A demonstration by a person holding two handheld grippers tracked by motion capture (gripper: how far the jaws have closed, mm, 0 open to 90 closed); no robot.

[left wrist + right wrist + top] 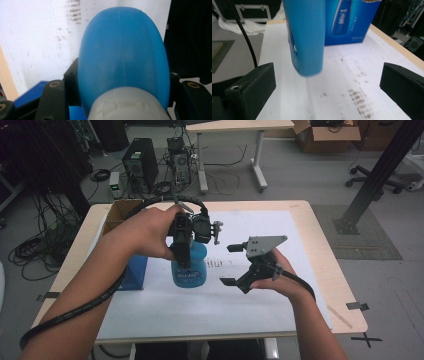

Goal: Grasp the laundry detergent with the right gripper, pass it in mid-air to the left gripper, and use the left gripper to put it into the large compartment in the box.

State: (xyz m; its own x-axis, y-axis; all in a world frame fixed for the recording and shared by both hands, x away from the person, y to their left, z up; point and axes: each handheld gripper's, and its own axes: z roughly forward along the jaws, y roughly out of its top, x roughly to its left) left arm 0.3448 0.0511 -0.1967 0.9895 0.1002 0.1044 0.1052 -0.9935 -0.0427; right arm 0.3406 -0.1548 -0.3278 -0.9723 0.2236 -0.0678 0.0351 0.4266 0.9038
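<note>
A blue plastic bottle (189, 270) with white lettering hangs upright just above the white paper, held from above. My left gripper (182, 251) is shut on its pale neck. In the left gripper view the bottle's rounded blue shoulder (122, 55) bulges out past the pale neck (125, 107), which sits between the two black jaws of my left gripper (122, 100). My right gripper (228, 265) is to the right of the bottle, open wide and holding nothing. In the right gripper view the bottle (305, 37) is ahead of my right gripper (327, 90), closer to its left jaw and beyond the jaw tips.
A blue carton (134, 272) stands on the table left of the bottle and appears behind it in the right gripper view (347, 22). An open cardboard box (120, 212) sits at the back left. White paper (200, 305) with dark smudges covers the wooden table (325, 265).
</note>
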